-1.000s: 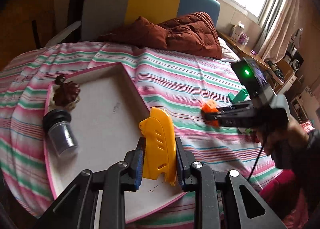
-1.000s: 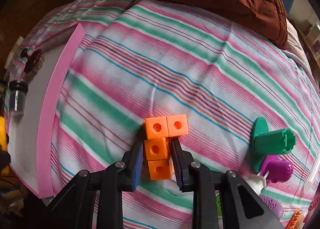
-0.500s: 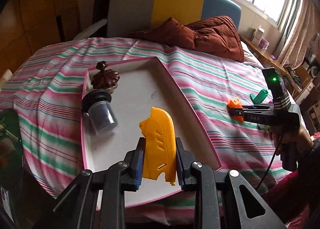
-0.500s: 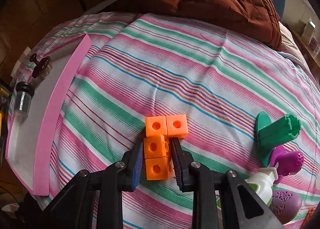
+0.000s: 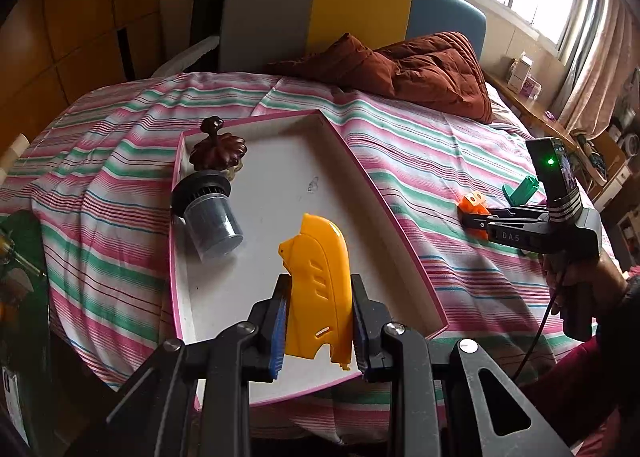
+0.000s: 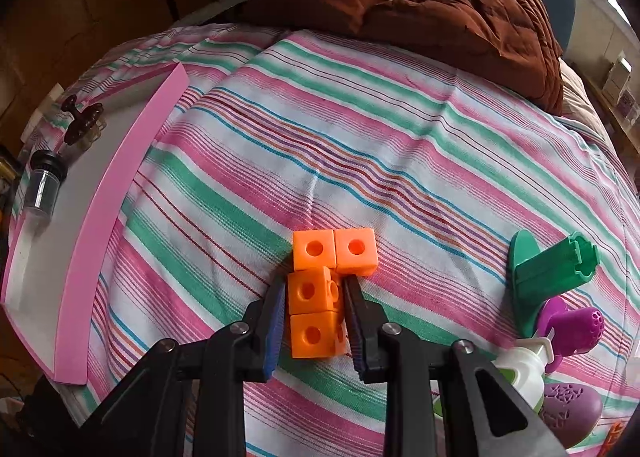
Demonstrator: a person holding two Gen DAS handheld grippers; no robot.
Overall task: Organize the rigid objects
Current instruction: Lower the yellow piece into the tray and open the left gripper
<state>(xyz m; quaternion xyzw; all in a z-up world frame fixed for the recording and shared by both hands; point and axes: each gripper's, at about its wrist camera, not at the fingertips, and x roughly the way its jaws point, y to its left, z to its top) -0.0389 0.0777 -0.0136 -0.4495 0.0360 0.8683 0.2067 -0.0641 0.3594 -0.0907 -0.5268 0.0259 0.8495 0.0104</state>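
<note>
Bed [image 5: 420,161]: covered by a sheet striped pink, green and white; it carries every item below.
Brown quilt [image 5: 424,73]: bunched at the far end of the bed, against a grey, yellow and blue headboard [image 5: 320,5].
Tray [image 5: 384,201]: shallow, white inside with a pink rim, lying on the left part of the bed; its near corner reaches the bed edge.
Left gripper [image 5: 318,321]: its 2 jaws pinch a yellow plastic shell [image 5: 318,289] by its long sides, holding it over the near half of the tray.
Right gripper [image 6: 314,321]: its jaws clamp the orange cube block [image 6: 320,289] from both sides; in the left wrist view the same gripper [image 5: 474,223] shows to the right of the tray, held by a hand [image 5: 576,281].
Orange cube block: 4 joined cubes, each with a round hole; the 2 near ones sit between the jaws, the 2 far ones lie just beyond the fingertips over the striped sheet, well right of the tray.
Jar [image 5: 210,213]: clear with a black cap, lying on its side in the tray against the left wall.
Dark brown knobbed lid [image 5: 216,147]: in the tray's far left corner, just behind the jar.
Green plastic piece [image 6: 548,273]: on the sheet to the right of the cubes.
Purple pieces [image 6: 572,329]: just near of the green one, beside a white bottle [image 6: 524,373].
</note>
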